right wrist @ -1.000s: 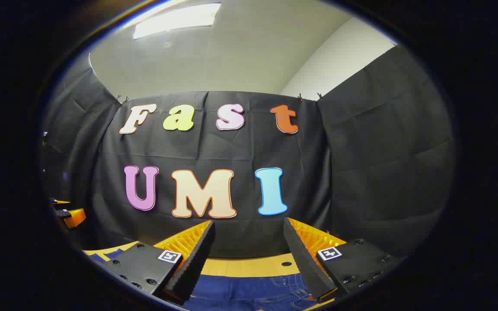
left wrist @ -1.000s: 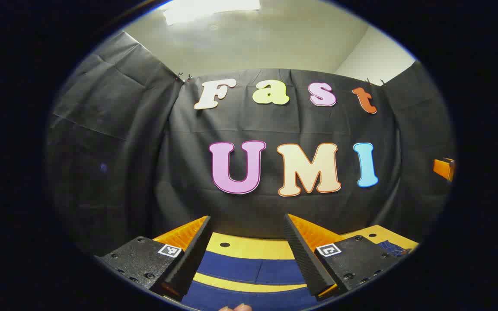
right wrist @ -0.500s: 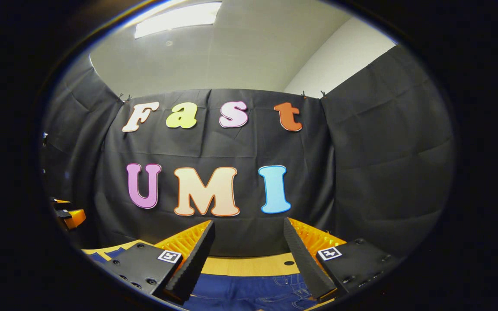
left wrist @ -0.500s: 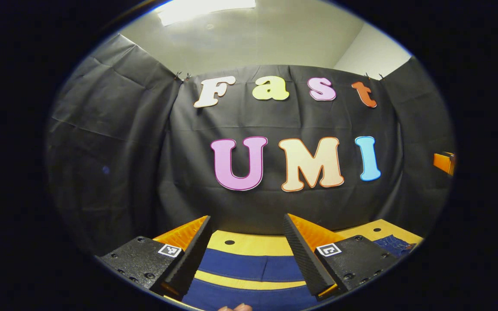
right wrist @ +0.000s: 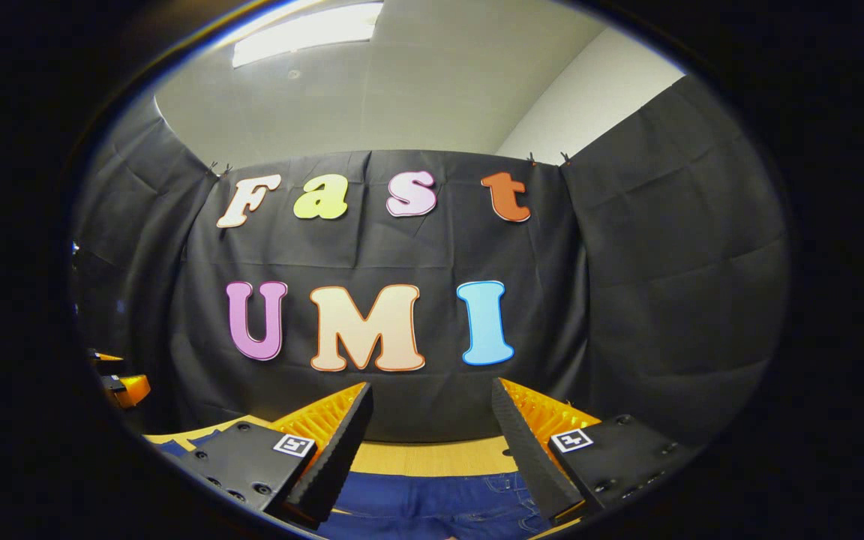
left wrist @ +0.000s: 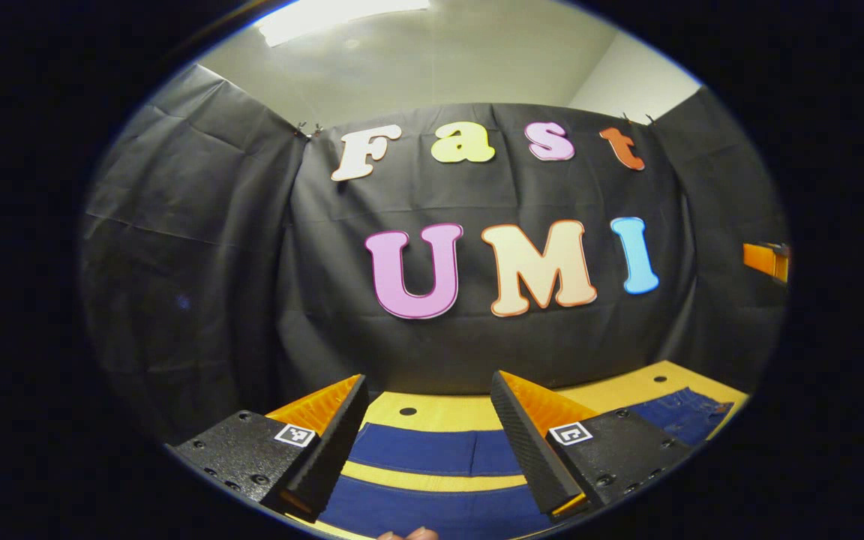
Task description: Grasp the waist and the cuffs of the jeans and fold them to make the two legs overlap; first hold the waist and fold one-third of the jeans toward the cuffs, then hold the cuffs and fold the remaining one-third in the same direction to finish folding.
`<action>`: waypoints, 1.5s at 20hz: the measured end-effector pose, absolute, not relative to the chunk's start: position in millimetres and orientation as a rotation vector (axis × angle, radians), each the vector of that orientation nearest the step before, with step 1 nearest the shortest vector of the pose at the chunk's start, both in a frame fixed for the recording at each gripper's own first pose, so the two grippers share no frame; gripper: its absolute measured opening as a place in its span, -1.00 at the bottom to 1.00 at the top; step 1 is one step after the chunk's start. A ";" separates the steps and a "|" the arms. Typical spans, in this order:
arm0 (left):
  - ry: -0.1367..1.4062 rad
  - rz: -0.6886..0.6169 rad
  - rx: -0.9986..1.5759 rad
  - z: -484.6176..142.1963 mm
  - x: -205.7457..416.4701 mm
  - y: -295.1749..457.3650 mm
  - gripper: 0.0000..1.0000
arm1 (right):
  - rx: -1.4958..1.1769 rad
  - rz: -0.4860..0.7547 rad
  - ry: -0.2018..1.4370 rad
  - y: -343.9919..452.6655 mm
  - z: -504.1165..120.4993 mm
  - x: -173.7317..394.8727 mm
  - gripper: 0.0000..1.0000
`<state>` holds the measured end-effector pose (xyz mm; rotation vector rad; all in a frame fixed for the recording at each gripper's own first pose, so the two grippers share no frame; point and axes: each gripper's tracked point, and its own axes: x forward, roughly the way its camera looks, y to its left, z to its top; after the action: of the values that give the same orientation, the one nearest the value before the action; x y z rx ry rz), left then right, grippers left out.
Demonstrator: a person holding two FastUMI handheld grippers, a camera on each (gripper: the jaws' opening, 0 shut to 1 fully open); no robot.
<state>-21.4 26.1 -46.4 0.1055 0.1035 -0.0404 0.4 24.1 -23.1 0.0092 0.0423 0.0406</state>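
Seen in the left gripper view, the left gripper (left wrist: 427,390) hangs above a yellow table (left wrist: 443,412) with its two fingers spread wide apart and nothing between them. Below and between the fingers lie the two legs of a pair of blue jeans (left wrist: 432,454), flat on the tabletop as two dark blue bands with a strip of yellow table showing between them. A small round hole (left wrist: 407,411) marks the tabletop just beyond the farther leg. At the very bottom edge of this view a fingertip (left wrist: 408,535) of the person's hand peeks in. Toward the right, past the gripper's right finger, more of the denim (left wrist: 683,420) stretches toward the table's edge, its detail too small to make out. At the far right edge, part of the right gripper (left wrist: 766,260) shows against the black cloth wall (left wrist: 199,247) of the booth, well apart from the left one.

In the right gripper view, part of the left gripper (right wrist: 126,388) shows at the far left edge, low against the cloth wall. The right gripper (right wrist: 432,397) is likewise held above the table (right wrist: 432,457), its fingers wide apart and holding nothing. Under and between them lies the upper end of the jeans (right wrist: 432,506), with stitched seams and what look like pockets visible, close to the table's far edge. A white ceiling with a bright light panel (right wrist: 308,34) rises above the cloth wall.
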 end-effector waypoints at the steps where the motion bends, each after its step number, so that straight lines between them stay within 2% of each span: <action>1: 0.129 -0.053 0.130 -58.8 -26.6 31.5 0.92 | 0.010 0.042 0.048 27.2 -26.7 -0.7 0.96; 2: 0.147 -0.060 0.164 -68.1 -32.0 38.7 1.00 | 0.014 0.043 0.056 30.4 -32.8 -2.4 0.96; 3: 0.174 -0.068 0.204 -79.7 -35.9 46.0 0.92 | 0.020 0.041 0.070 33.9 -39.6 -4.3 0.96; 6: 0.246 -0.120 0.320 -111.6 -53.2 63.7 1.00 | 0.039 0.046 0.100 47.7 -55.4 -12.0 0.96; 7: 0.277 -0.138 0.352 -126.0 -58.5 69.0 0.92 | 0.044 0.049 0.117 53.2 -61.3 -13.2 0.94; 10: 0.371 -0.195 0.449 -164.9 -77.4 84.7 0.90 | 0.049 0.052 0.150 64.7 -72.7 -19.2 0.96; 19: 0.623 -0.468 0.757 -272.2 -130.7 99.3 0.92 | 0.014 0.051 0.228 78.1 -103.7 -42.3 0.96; 30: 0.807 -0.624 1.132 -339.0 -156.6 144.7 0.91 | -0.018 -0.006 0.246 56.2 -110.0 -54.3 0.94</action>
<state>-156.6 144.7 -339.0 1.1321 0.8074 -0.6235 -54.3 56.2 -110.0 -0.0179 0.2456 -0.0056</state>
